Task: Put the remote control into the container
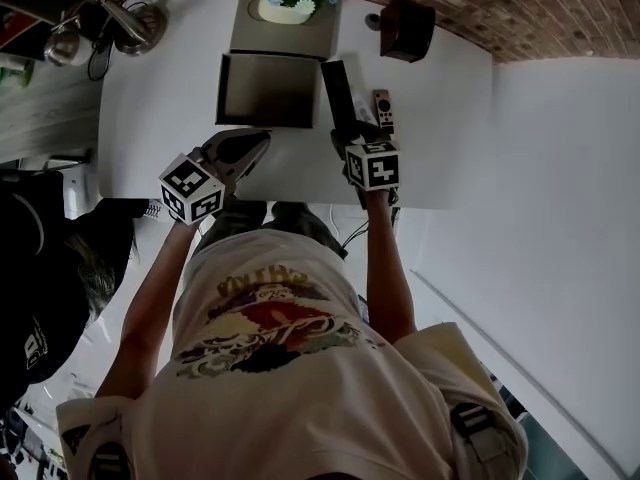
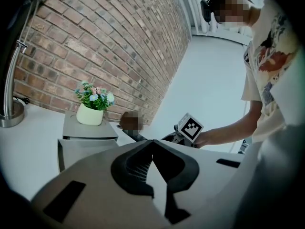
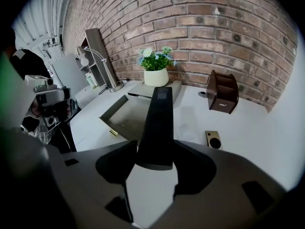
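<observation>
A long black remote control (image 3: 157,120) is clamped by its near end in my right gripper (image 3: 155,141), and its far end points toward the flower pot. In the head view the remote (image 1: 338,93) runs along just right of the grey open container (image 1: 267,90), with the right gripper (image 1: 352,140) at its near end. The container (image 3: 125,114) holds nothing that I can see. My left gripper (image 2: 152,141) has its jaws meeting at the tips and holds nothing. It hovers near the container's front edge (image 1: 255,140).
A small remote (image 3: 213,140) lies on the white table right of the black one. A brown holder (image 3: 223,98) stands at the back right, and a flower pot (image 3: 157,77) sits on a grey box behind the container. A desk lamp (image 3: 102,66) stands at the back left.
</observation>
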The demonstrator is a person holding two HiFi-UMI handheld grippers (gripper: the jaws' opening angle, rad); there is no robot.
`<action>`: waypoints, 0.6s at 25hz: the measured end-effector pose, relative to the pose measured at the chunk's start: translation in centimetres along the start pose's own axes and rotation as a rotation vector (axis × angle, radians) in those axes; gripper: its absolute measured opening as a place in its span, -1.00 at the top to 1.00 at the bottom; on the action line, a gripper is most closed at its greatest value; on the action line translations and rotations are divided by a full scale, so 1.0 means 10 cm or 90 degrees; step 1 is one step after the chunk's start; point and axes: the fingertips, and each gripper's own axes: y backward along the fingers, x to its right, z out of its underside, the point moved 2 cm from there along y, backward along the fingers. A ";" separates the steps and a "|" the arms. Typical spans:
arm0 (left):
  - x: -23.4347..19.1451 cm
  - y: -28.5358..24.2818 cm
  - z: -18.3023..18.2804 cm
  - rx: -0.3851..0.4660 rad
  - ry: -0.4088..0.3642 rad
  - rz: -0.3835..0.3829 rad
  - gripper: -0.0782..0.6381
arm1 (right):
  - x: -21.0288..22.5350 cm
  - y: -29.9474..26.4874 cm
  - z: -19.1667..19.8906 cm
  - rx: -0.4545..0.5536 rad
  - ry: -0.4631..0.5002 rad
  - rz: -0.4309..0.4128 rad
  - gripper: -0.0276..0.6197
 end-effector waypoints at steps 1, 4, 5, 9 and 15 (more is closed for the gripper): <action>-0.01 0.01 -0.03 0.006 -0.001 0.001 0.77 | -0.03 0.03 -0.04 0.000 0.007 0.003 0.18; -0.03 0.04 -0.09 0.019 -0.002 0.002 0.76 | -0.12 0.06 -0.14 0.002 0.024 -0.003 0.18; -0.04 0.05 -0.11 0.023 -0.003 0.002 0.76 | -0.15 0.05 -0.16 0.003 0.029 -0.008 0.18; -0.06 0.17 -0.12 0.037 0.001 -0.005 0.77 | -0.26 0.08 -0.26 0.006 0.053 -0.012 0.18; -0.19 0.37 -0.11 0.050 0.007 -0.029 0.76 | -0.42 -0.01 -0.35 -0.013 0.105 -0.031 0.18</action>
